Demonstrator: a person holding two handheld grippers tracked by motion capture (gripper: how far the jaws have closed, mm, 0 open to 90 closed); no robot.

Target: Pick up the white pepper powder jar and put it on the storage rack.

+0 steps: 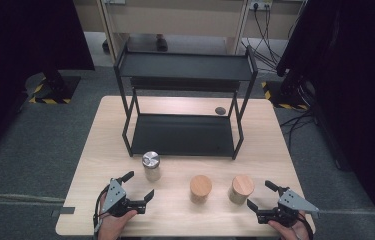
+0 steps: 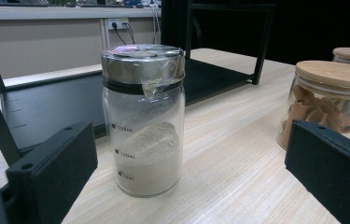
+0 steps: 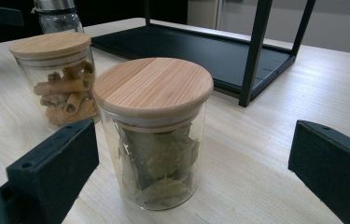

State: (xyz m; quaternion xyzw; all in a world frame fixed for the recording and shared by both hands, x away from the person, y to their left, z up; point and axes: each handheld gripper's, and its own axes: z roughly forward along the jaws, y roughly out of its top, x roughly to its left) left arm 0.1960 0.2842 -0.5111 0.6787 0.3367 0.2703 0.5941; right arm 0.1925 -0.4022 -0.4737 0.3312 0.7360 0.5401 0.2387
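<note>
The left tongs [image 1: 137, 188] are spread wide and empty, the metal-lidded jar [image 1: 151, 166] standing on the surface [image 1: 270, 150] at their 1 o'clock. The right tongs [image 1: 261, 196] are likewise held wide open and empty, the leaf jar [image 1: 240, 188] at their 11 o'clock.

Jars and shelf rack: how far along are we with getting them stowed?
Nothing looks stowed: both levels of the black rack hold no jars. The metal-lidded jar, the pasta jar and the leaf jar all stand on the table in front of it. The left gripper faces the metal-lidded jar and the right gripper the leaf jar, both open, gripping nothing. Probably all three placements remain.
</note>
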